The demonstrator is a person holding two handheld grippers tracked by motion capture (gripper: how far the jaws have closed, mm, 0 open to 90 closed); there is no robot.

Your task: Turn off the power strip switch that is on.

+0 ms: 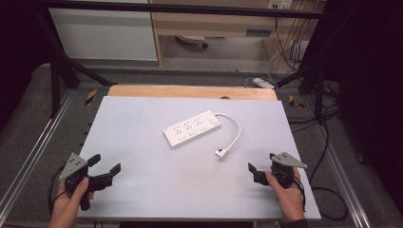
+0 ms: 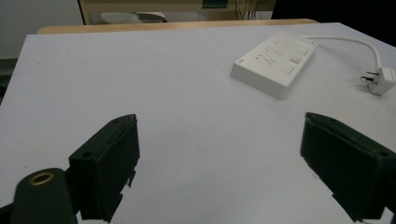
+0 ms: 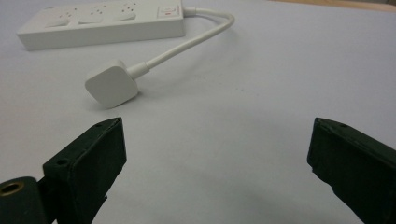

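A white power strip (image 1: 192, 129) lies flat near the middle of the pale counter (image 1: 133, 123). It is turned a bit, so one end points toward the far right. It has three sets of plug holes on top and a switch at the end where the cord comes out.

A short white cord (image 1: 234, 130) comes out of that end. It bends in a curve back toward the person and ends in a white plug (image 1: 221, 153). The plug lies on the counter, near the strip but not touching it. In the right gripper view, the plug (image 3: 112, 86) lies on its side with its smooth back up. In the left gripper view, you can see its metal pins (image 2: 367, 78).

The left gripper (image 1: 105, 167) is at the near left of the counter, held in the person's left hand (image 1: 71, 197). Its two black fingers (image 2: 107, 165) are spread wide apart, and nothing is between them. It is well away from the strip.

The right gripper (image 1: 260, 170) is at the near right, held in the right hand (image 1: 287, 192). Its fingers (image 3: 88, 163) are spread wide too (only bare counter shows between them). The plug is just ahead of them and a bit to the left in that view. It is not touching them.
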